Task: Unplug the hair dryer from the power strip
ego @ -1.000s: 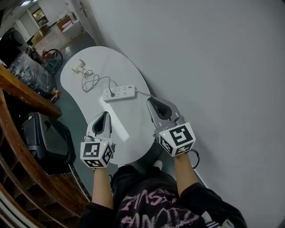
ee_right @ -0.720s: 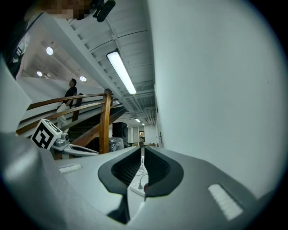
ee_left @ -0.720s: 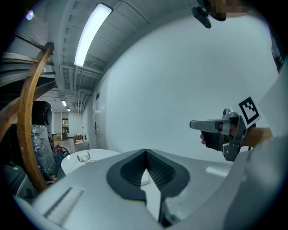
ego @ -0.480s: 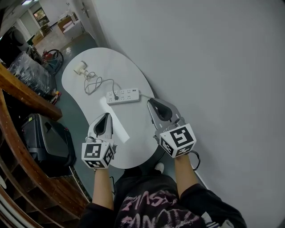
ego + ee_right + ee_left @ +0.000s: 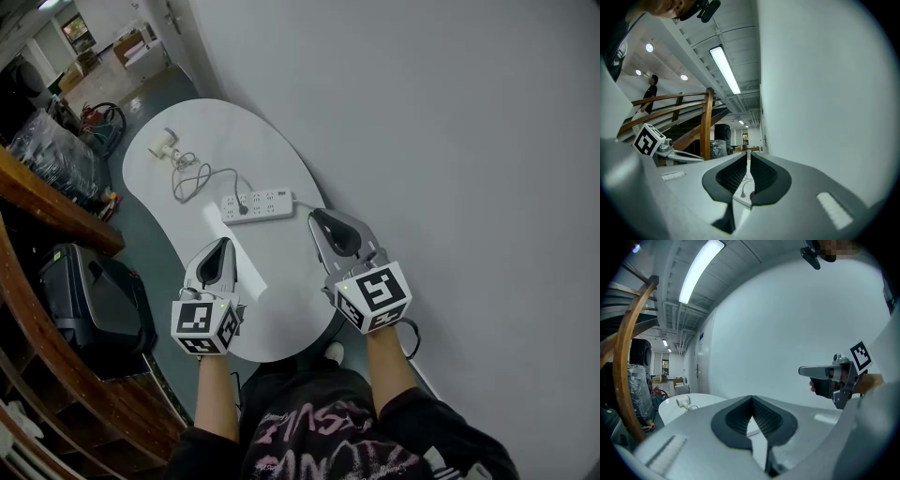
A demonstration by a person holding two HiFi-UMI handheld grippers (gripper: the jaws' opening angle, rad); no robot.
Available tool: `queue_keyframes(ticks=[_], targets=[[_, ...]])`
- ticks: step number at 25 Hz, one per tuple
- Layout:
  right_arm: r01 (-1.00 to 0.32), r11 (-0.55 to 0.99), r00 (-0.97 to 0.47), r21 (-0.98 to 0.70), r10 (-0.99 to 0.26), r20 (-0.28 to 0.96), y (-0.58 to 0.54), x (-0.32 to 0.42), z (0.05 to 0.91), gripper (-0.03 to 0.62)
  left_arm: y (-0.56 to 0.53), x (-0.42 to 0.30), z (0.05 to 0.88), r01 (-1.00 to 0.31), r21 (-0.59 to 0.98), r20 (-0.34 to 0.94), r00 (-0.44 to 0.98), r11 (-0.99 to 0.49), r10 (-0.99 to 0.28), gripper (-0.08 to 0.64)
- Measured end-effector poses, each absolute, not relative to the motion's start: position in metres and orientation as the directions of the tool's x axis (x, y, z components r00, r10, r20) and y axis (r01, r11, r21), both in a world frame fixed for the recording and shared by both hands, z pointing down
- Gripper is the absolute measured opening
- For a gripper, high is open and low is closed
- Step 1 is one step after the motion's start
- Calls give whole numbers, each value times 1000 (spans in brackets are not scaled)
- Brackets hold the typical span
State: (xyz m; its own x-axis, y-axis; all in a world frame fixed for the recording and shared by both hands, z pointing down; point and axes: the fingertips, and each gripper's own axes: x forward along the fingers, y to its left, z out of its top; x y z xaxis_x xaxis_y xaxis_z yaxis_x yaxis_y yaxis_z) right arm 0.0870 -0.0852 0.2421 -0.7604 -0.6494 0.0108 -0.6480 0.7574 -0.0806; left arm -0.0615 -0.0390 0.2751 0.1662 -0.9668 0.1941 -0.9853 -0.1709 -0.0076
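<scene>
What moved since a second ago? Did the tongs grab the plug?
Almost nothing moved. The left tongs and right tongs took hold of nothing and still hover over the near end of the table. The plug stays in the power strip; the hair dryer still lies at the far end.

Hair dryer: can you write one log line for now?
plug in power strip | hair dryer beyond it | left gripper shut, empty | right gripper barely open, empty | both short of strip
</scene>
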Motion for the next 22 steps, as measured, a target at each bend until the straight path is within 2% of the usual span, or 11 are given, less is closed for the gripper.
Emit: queue_keyframes(ticks=[22], targets=[[-645, 755, -762, -113, -627, 162, -116, 34, 302, 34, -78, -95, 332, -976, 90, 276, 217, -200, -936, 0]])
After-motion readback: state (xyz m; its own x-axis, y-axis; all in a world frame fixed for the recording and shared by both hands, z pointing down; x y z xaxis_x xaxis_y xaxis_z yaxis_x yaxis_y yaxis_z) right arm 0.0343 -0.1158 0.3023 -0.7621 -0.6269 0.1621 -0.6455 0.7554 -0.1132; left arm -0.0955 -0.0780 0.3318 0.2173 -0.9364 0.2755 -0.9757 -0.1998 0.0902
